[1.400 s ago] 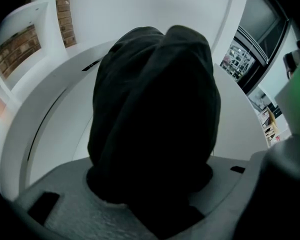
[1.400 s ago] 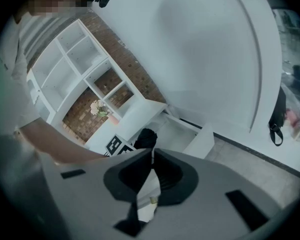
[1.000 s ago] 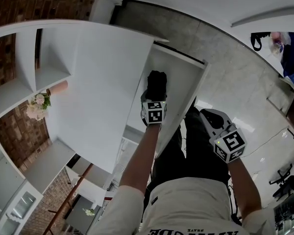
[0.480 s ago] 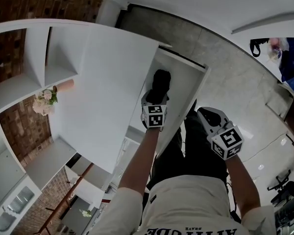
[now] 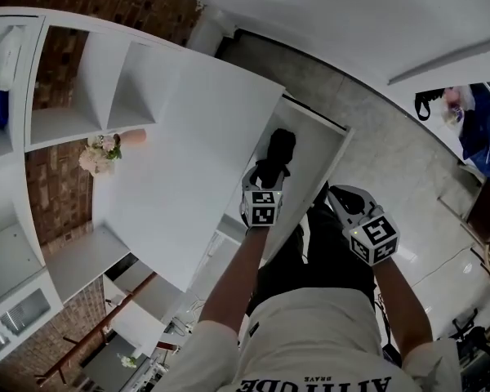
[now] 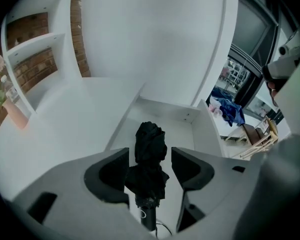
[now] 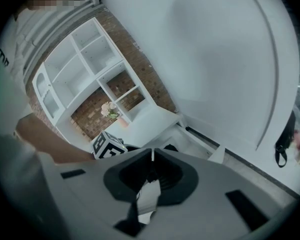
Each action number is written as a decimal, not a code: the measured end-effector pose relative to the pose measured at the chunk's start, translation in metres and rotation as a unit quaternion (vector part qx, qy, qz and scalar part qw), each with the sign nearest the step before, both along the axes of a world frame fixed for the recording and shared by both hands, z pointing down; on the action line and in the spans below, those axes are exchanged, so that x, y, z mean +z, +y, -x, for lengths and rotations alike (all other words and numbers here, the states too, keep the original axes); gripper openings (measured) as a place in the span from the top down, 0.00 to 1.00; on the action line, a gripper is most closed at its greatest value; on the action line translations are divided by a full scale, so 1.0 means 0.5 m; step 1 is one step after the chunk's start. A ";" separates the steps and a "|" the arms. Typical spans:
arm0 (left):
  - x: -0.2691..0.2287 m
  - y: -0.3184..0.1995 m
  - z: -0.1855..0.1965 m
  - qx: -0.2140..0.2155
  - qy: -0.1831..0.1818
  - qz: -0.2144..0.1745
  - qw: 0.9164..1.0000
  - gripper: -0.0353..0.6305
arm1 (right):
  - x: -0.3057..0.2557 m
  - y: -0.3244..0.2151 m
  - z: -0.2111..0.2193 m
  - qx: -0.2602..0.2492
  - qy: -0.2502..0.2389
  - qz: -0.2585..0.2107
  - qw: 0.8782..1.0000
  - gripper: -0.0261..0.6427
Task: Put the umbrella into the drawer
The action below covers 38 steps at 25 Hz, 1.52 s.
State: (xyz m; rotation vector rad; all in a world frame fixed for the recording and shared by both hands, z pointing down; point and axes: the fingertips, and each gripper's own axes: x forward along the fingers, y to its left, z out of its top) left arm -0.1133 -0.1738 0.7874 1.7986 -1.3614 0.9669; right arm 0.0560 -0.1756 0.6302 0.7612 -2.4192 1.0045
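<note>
1. The folded black umbrella is being contained by the open white drawer, lying lengthwise on its floor
2. The left gripper is being held over the umbrella's near end, its jaws released and spread apart with the dark fabric between them
3. The right gripper is being held right of the drawer, nearer the person, its jaws clenched together on nothing
</note>
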 end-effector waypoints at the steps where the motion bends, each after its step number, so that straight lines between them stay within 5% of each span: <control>1: -0.020 0.001 0.002 0.000 0.001 -0.005 1.000 0.53 | -0.007 0.003 0.003 -0.008 0.006 -0.003 1.000 0.91; 9: -0.160 0.043 0.037 -0.032 0.028 -0.066 0.997 0.62 | -0.061 0.025 0.039 -0.033 -0.001 -0.029 0.999 0.91; 20: -0.290 0.167 0.106 -0.062 0.048 -0.129 0.989 0.87 | -0.140 0.097 0.110 -0.066 0.016 -0.075 0.995 0.91; 38: -0.419 0.443 0.237 -0.070 0.133 -0.191 0.970 0.91 | -0.239 0.351 0.200 -0.027 0.063 -0.143 0.987 0.91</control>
